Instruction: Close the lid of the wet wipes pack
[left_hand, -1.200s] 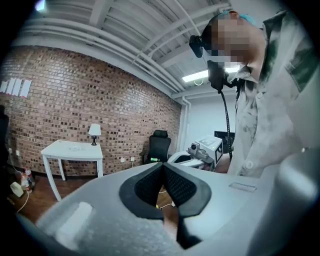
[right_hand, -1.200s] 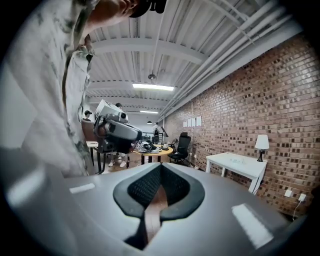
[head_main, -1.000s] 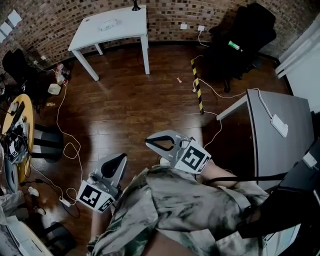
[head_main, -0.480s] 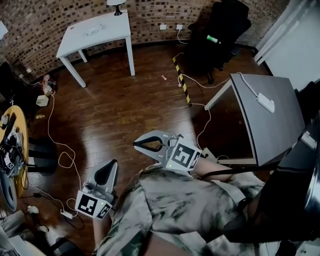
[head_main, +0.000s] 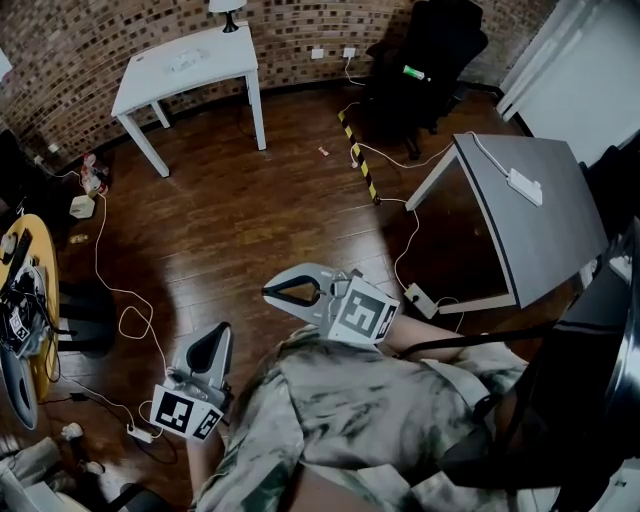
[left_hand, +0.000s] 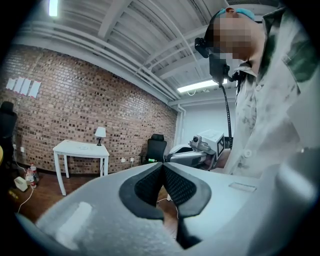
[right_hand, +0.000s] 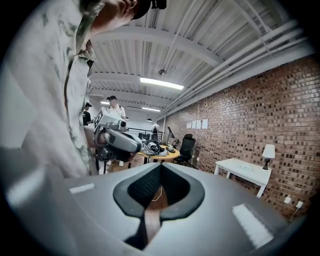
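Observation:
I cannot make out a wet wipes pack in any view. A small pale object (head_main: 186, 60) lies on the white table (head_main: 150, 85) far off, too small to identify. My left gripper (head_main: 212, 345) hangs low by the person's left side over the wood floor, its jaws shut on nothing. My right gripper (head_main: 272, 291) is held in front of the person's waist, pointing left, jaws also shut and empty. In the left gripper view the pads (left_hand: 150, 182) meet at the tip, and the right gripper (left_hand: 192, 150) shows beyond. In the right gripper view the pads (right_hand: 145, 187) touch too.
A grey table (head_main: 530, 220) stands at the right and a black office chair (head_main: 425, 60) at the back. A yellow round table (head_main: 45, 300) with gear is at the left. Cables (head_main: 125, 310), a power strip (head_main: 418, 298) and a yellow-black strip (head_main: 360, 155) lie on the floor.
The head view has swung: the white table has shifted left and the grey table has come further into view. Both grippers stay shut and close to the body, the left one a little lower.

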